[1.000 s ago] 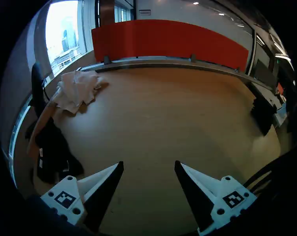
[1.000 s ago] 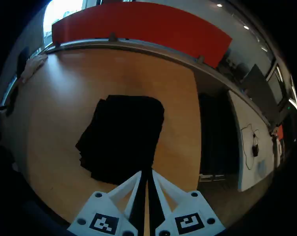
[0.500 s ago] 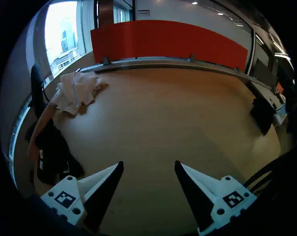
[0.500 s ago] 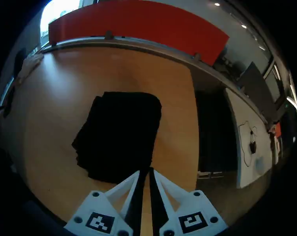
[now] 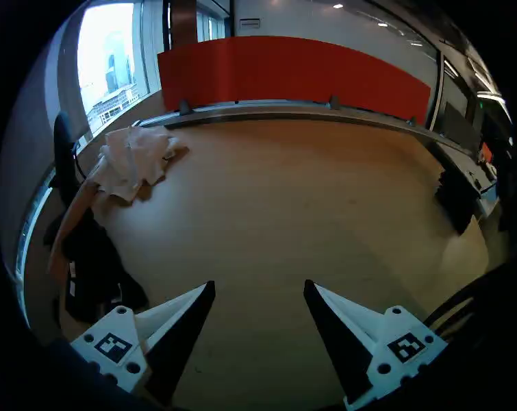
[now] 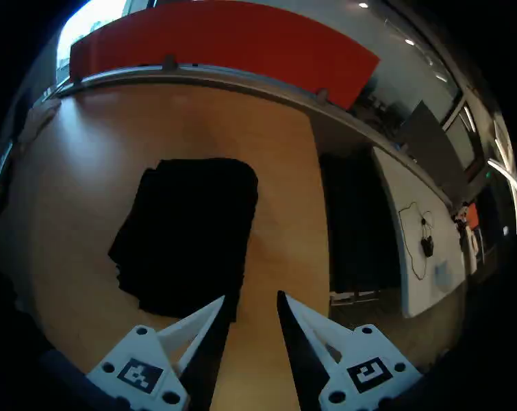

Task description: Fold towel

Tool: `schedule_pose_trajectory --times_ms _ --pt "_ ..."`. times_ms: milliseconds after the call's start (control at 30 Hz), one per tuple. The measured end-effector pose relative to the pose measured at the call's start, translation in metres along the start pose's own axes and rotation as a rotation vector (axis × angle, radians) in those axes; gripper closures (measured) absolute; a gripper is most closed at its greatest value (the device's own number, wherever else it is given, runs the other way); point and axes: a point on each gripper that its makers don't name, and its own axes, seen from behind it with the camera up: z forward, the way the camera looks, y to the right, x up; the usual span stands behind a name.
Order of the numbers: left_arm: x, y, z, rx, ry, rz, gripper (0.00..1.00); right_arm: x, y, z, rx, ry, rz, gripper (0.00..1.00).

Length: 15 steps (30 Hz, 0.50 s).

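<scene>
Right now the black towel [image 6: 186, 236] lies folded into a rough rectangle, flat on the wooden table [image 6: 285, 171], toward its right side near the edge. The right gripper [image 6: 251, 296] hangs at the towel's near corner, its fingers a little apart with nothing between them. The left gripper [image 5: 258, 282] is spread wide over bare tabletop, holding nothing. A pale crumpled cloth heap [image 5: 133, 161] sits at the far left corner, below a red partition [image 5: 292, 72].

Table [image 6: 190, 116]: black towel [image 6: 183, 233], pale cloths [image 5: 131, 157]
</scene>
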Motion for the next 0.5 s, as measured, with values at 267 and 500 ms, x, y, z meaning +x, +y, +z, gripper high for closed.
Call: schedule_pose_trajectory --times_ms 267,500 --pt "0.0 -0.001 -0.001 -0.003 0.003 0.001 0.03 -0.003 0.012 -0.004 -0.048 0.001 0.004 0.44" --pt "-0.001 -0.003 -0.002 -0.003 0.007 -0.002 0.03 0.005 0.011 -0.008 -0.053 0.032 0.021 0.03"
